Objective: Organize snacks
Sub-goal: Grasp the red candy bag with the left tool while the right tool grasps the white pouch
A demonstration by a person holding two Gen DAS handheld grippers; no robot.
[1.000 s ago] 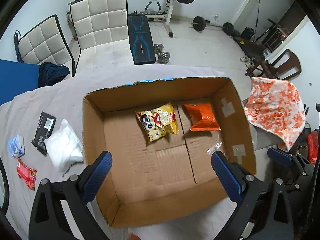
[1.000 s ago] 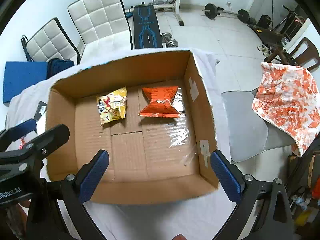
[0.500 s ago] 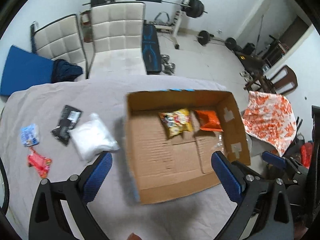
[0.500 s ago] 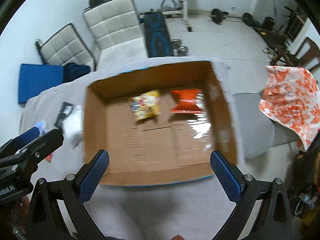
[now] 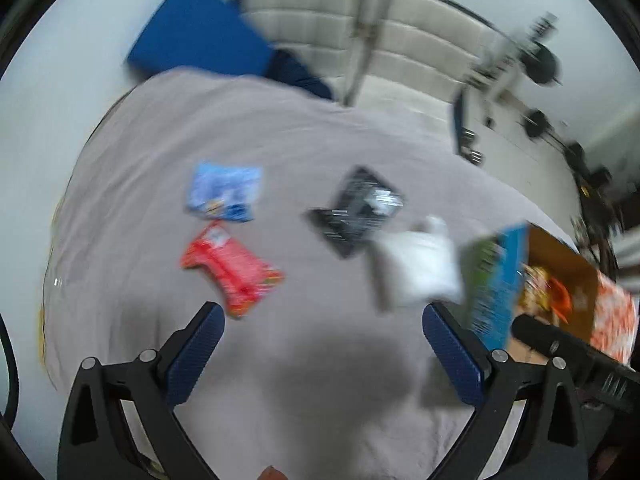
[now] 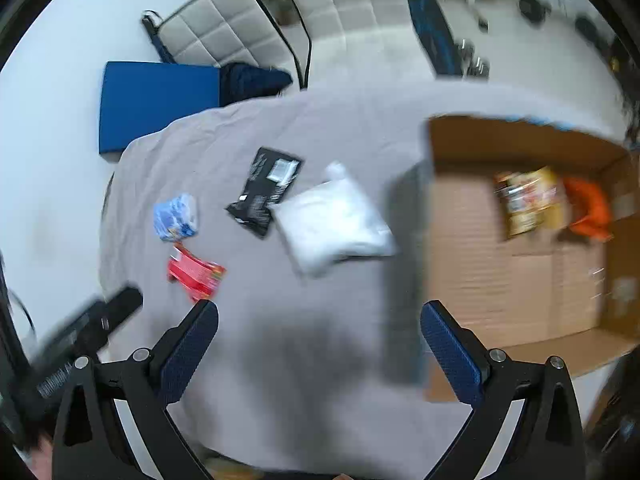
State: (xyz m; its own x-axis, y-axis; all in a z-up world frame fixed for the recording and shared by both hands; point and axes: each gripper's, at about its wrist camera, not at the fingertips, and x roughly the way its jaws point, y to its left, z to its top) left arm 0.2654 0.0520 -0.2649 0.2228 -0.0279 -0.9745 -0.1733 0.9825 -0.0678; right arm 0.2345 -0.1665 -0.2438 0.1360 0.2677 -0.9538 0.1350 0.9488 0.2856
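This is a room in a home that doubles as a small gym. A table under a grey cloth stands on a pale tiled floor, with two cream quilted chairs pushed against a plain white wall and a blue mat leaning beside them. Behind the chairs are a barbell rack with black weight plates, a blue-padded weight bench and dumbbells on the floor.

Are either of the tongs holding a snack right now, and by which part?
No. The left tongs and right tongs both stand open over the grey cloth, holding nothing.
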